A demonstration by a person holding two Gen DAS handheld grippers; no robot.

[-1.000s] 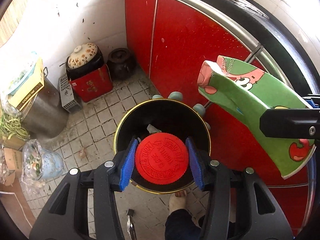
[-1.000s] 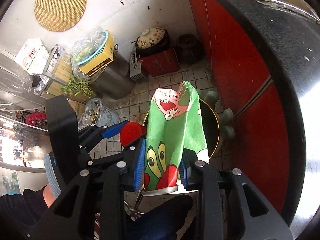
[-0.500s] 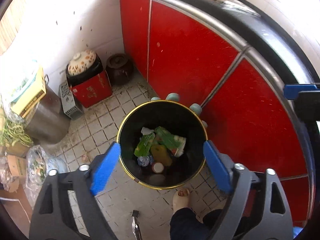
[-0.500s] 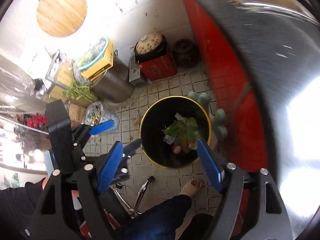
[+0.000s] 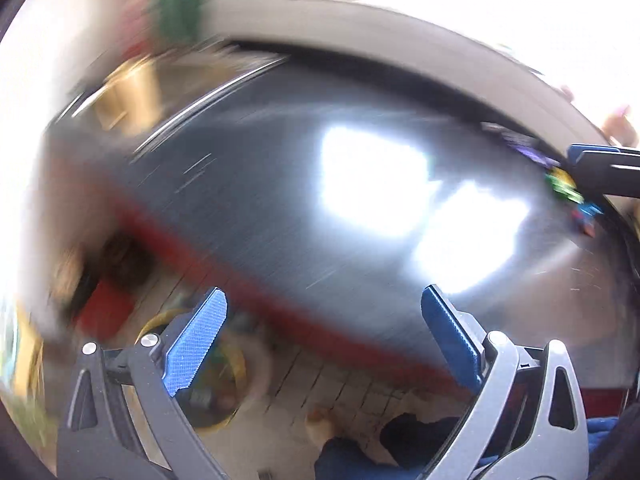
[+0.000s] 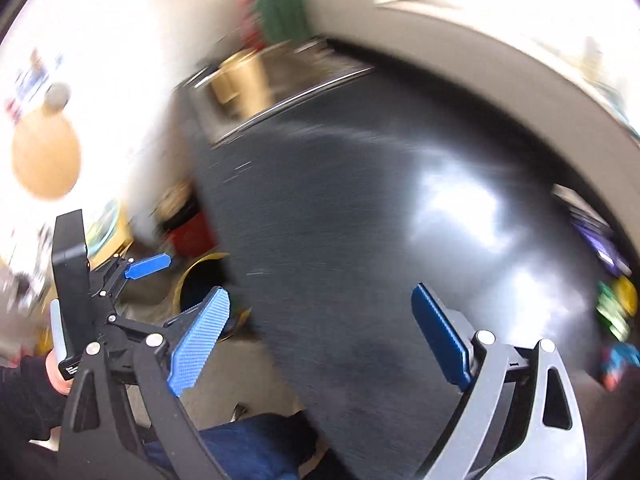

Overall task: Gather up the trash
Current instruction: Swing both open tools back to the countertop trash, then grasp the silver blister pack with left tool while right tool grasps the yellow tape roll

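Fingers (image 5: 196, 340) of the left gripper (image 5: 320, 340) and of the right gripper (image 6: 320, 336) are spread wide and empty; a second ago they pinched a red lid and a green carton over the trash bin (image 5: 160, 320). Both pieces now lie inside it. Both views have swung, blurred, up to the dark counter (image 6: 360, 220), where colourful litter (image 6: 612, 308) waits at its right end, likely next.

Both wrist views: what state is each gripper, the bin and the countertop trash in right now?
Left gripper: jaws wide open, empty.
Right gripper: jaws wide open, empty.
Bin: on the floor, uncovered, some trash inside; contents blurred.
Countertop: dark, glossy, glare patches.
Colourful items: lying at the countertop's far right, not yet picked up; too blurred to identify.
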